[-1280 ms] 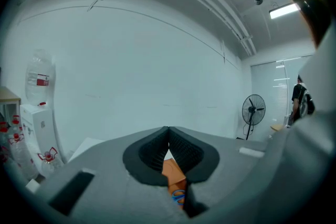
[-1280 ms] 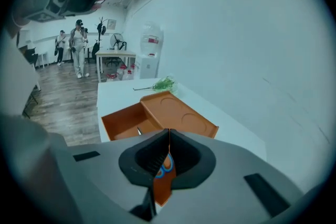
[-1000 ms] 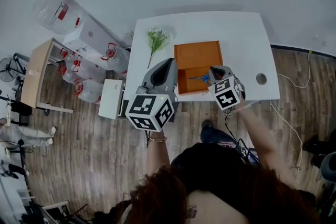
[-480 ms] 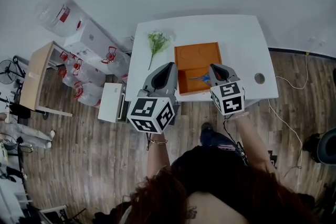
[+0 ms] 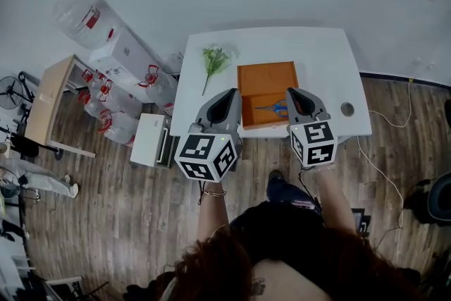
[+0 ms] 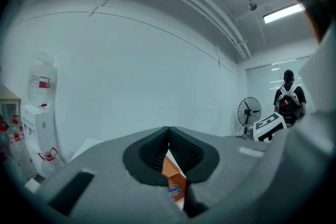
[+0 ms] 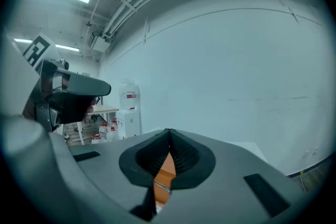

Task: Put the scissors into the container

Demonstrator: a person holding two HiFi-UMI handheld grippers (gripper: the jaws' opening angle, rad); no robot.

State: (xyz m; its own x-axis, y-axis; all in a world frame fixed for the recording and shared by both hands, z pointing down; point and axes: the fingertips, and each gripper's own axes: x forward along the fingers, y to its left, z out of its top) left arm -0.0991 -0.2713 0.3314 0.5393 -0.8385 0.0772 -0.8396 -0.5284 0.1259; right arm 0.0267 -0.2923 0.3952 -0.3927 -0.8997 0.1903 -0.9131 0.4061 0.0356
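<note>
An orange container (image 5: 266,74) lies open on the white table (image 5: 317,60). Blue-handled scissors (image 5: 275,108) lie inside it, in its near half. My left gripper (image 5: 232,91) hangs at the container's left near corner, jaws shut and empty. On the container's right near side is my right gripper (image 5: 292,91), just beside the scissors and not touching them, also shut. In the left gripper view the jaws of my left gripper (image 6: 168,129) meet, with a strip of the orange container (image 6: 172,171) and a blue scissors handle (image 6: 175,192) below. The right gripper view shows my right gripper (image 7: 169,132) shut above the container (image 7: 166,169).
A green plant sprig (image 5: 213,58) lies on the table left of the container. A round hole (image 5: 347,108) is near the table's right front edge. Water bottles (image 5: 106,91), a white box (image 5: 150,139) and a wooden side table (image 5: 49,99) stand left. A fan (image 6: 249,113) and a person (image 6: 287,97) are far off.
Both grippers have drawn back toward the table's front edge. The right gripper has come off the container's inside, and the scissors stay lying in it.
</note>
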